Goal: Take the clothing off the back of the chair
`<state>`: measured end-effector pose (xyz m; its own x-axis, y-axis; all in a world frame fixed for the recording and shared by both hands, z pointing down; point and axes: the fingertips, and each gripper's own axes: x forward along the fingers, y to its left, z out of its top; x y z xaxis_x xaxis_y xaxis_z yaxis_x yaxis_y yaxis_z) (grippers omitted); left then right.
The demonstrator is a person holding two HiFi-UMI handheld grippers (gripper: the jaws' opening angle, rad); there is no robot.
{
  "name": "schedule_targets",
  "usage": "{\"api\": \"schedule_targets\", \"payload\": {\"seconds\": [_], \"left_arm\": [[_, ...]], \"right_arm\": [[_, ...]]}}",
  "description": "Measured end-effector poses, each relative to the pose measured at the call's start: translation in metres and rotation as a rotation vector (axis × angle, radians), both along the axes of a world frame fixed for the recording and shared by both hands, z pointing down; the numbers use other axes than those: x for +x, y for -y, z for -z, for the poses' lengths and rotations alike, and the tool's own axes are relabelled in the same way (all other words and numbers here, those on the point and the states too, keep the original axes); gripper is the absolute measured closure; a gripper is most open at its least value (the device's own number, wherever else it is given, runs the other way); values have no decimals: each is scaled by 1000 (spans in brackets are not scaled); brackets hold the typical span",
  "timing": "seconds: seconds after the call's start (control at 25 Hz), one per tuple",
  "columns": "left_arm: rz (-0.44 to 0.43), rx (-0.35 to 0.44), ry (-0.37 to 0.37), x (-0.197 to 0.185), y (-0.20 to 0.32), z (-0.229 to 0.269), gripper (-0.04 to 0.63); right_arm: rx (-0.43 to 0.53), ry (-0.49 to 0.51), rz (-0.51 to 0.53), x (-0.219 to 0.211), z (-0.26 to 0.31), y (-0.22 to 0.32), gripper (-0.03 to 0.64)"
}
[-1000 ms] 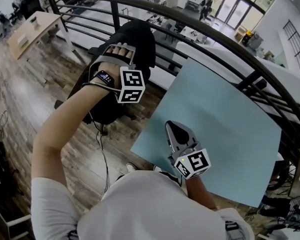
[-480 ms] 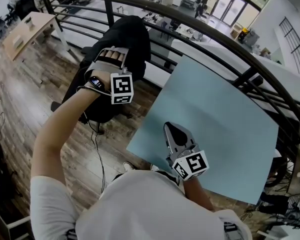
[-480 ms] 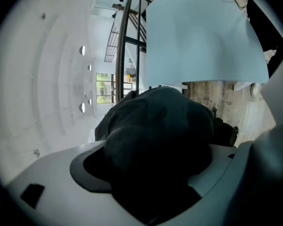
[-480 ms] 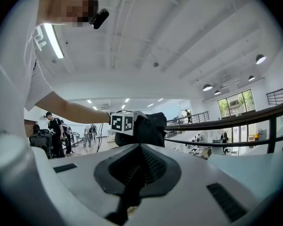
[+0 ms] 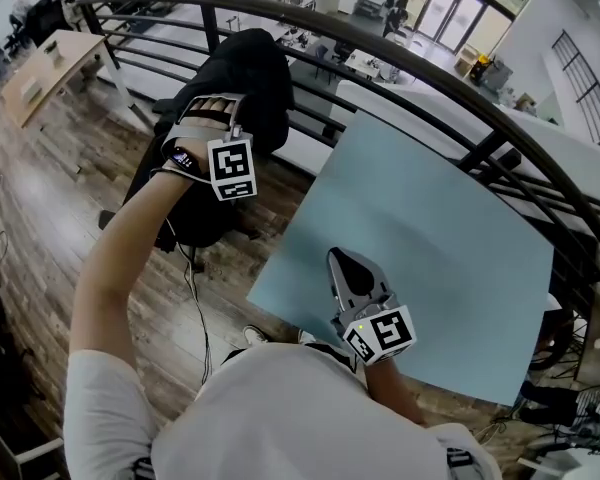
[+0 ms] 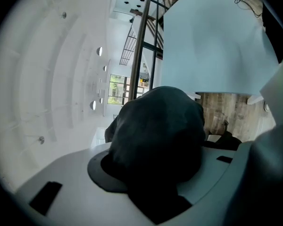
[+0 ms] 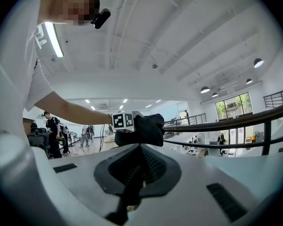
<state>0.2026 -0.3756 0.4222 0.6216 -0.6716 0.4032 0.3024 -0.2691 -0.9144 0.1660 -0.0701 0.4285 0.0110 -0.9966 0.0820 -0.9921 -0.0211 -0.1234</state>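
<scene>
**Item: black clothing** [image 5: 255, 63], a soft, matte, dark fabric with no visible pattern.
- Place: draped over the top of the back of a black office chair [image 5: 190, 223]. The chair stands on the brown wood-plank floor [image 5: 40, 188], just beside the dark metal railing [image 5: 400, 58].
- Form: bunched into a rounded, rumpled hump at the top, hanging loose down the chair's back.

**Left gripper** [image 6: 151, 171]: reaches out to the top of the garment. Its jaws have just been closing, and a thick wad of the black fabric sits pinched between them, filling the left gripper view.

**Right gripper** [image 5: 352, 268]: held low and close to the person's body, over the near edge of the pale blue tabletop [image 5: 450, 228]. Jaws together, nothing between them, well apart from the garment.
</scene>
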Motion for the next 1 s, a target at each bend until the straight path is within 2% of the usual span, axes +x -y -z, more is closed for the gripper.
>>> {"api": "schedule_targets", "payload": {"seconds": [0.16,0.36,0.56,0.64,0.8,1.0], "left_arm": [[23,-60,-48,1,1,6,415],[68,-190,-138,5,-3,17,453],[81,-227,-226,0,-2,26,460],[107,-297,-267,-1,-3,32,465],[170,-493,-390,-2,0,53,469],[207,-639,-488,-9,1,70,474]], "right_arm": [[10,-1,-5,2,2,-5,597],[24,3,-13,9,3,-10,597],[33,17,-16,11,1,-13,597],[32,19,-14,12,1,-14,597],[35,17,-2,11,5,-12,597],[37,16,16,11,5,-10,597]]}}
